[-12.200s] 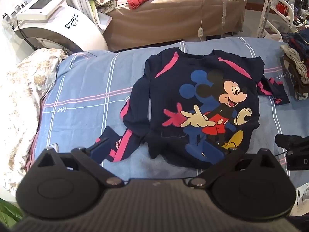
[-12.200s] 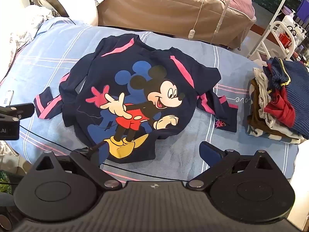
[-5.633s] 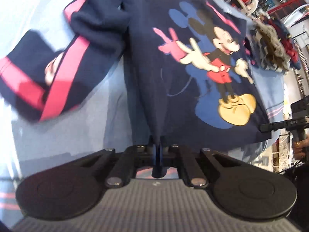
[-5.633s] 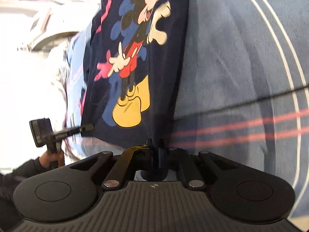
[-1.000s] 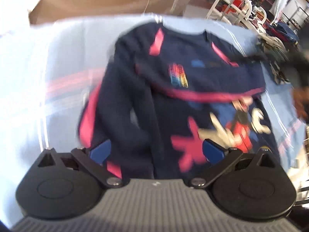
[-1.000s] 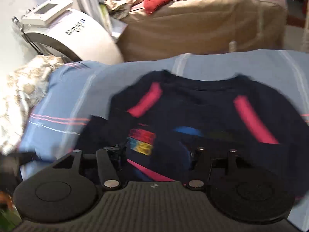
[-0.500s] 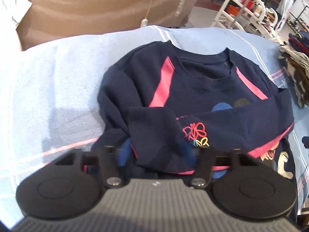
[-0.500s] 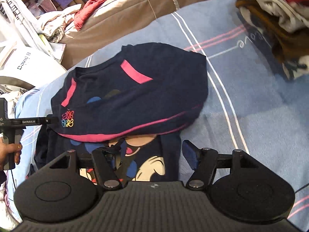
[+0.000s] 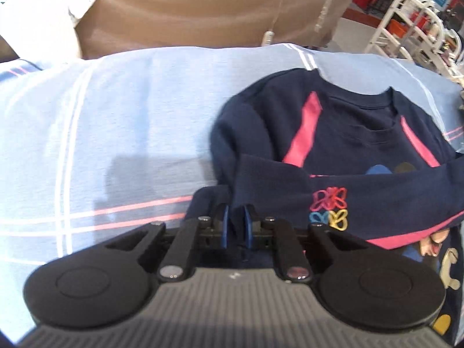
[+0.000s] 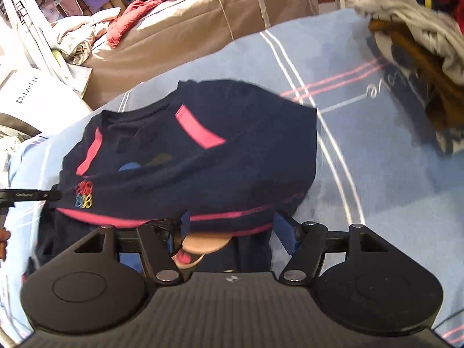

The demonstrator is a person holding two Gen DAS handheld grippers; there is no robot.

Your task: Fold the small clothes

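Note:
A navy sweatshirt point(image 9: 342, 133) with pink stripes and a Mickey Mouse print lies on the blue bed sheet point(image 9: 116, 121). One sleeve point(image 9: 362, 197) with a coloured flower logo is folded across its chest. My left gripper point(image 9: 235, 226) is shut on the cuff end of that sleeve at the shirt's left edge. In the right wrist view the sweatshirt point(image 10: 203, 156) lies in front of my right gripper point(image 10: 232, 229), which is open over the folded sleeve's lower edge, holding nothing. The left gripper's tip point(image 10: 52, 195) shows at the logo.
A pile of clothes point(image 10: 420, 43) sits on the bed at the right. A brown-covered bed point(image 9: 203, 8) stands behind, with a red jacket point(image 10: 145, 5) on it. A white machine point(image 10: 32, 98) stands at the left, a white rack point(image 9: 411, 26) at the far right.
My left gripper has closed from open onto the sleeve cuff and shifted left. My right gripper has moved in closer over the sleeve's lower edge and stays open.

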